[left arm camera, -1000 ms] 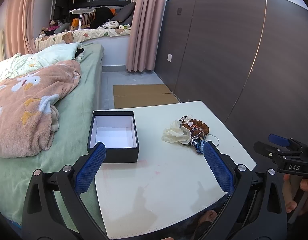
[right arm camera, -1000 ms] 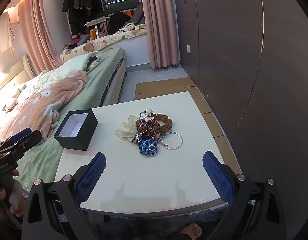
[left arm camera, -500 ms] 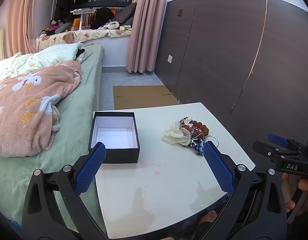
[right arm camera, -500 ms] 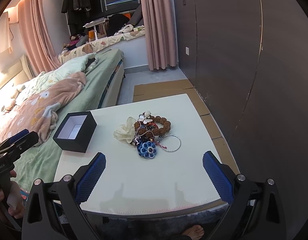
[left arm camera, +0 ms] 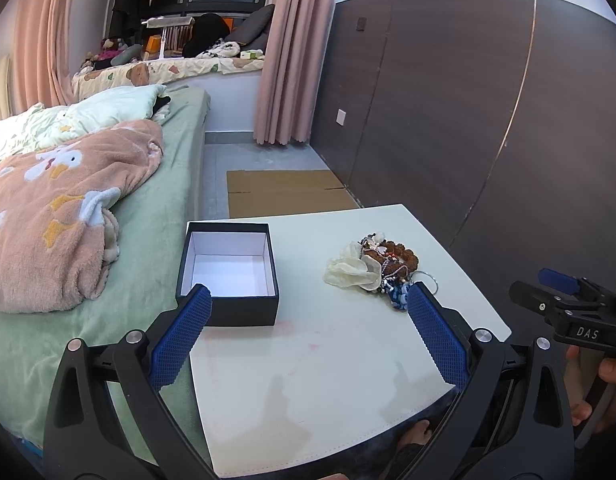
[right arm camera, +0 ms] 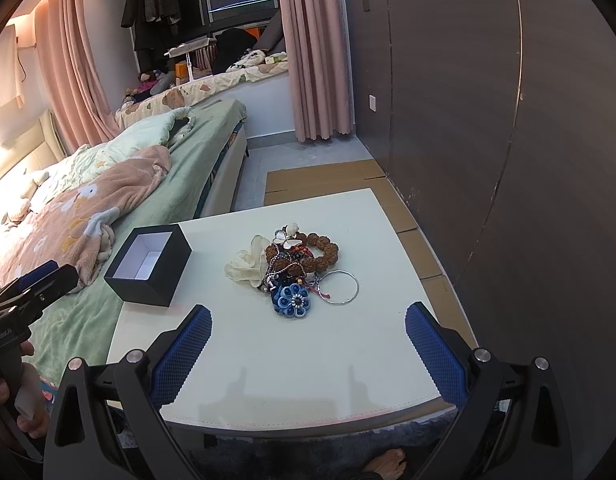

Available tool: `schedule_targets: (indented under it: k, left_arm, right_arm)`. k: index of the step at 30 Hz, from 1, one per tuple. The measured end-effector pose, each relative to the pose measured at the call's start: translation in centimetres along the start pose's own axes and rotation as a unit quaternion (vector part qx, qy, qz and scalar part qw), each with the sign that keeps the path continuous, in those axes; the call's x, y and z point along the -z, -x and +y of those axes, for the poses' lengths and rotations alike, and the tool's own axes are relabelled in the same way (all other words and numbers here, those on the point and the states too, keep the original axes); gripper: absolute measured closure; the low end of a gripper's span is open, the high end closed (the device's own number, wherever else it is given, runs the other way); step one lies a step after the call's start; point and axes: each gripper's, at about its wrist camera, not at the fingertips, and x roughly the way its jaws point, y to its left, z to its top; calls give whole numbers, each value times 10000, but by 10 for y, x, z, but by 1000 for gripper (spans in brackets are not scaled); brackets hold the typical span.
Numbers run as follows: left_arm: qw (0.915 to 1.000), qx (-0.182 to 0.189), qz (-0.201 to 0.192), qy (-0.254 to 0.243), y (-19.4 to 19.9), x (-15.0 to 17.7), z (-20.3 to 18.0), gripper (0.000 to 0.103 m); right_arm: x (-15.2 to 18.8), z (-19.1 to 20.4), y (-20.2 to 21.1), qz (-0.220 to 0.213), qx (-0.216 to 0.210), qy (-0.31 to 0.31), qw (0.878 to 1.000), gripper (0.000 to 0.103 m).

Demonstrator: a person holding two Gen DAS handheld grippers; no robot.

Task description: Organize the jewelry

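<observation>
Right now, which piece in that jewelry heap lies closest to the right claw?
The blue flower brooch. It sits at the heap's near edge, in front of the brown bead bracelet and beside the thin silver ring.

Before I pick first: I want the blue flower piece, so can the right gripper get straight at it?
Probably yes. The right gripper is open and the blue flower piece lies at the pile's near edge, only bare table between.
</observation>
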Motion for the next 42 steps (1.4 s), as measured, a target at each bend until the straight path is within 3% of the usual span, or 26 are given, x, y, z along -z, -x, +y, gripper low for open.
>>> schedule_targets:
  k: [27,42]
  left_arm:
    - [9999,136,58,64,-14,-8,-11,5]
    - [9984,411,277,255,-56,-18,-24,8]
  right_arm:
    - [0,-1,3,-37,39,10,10000,8]
    - [-8,-50,-20,203,39,-751,9970,8]
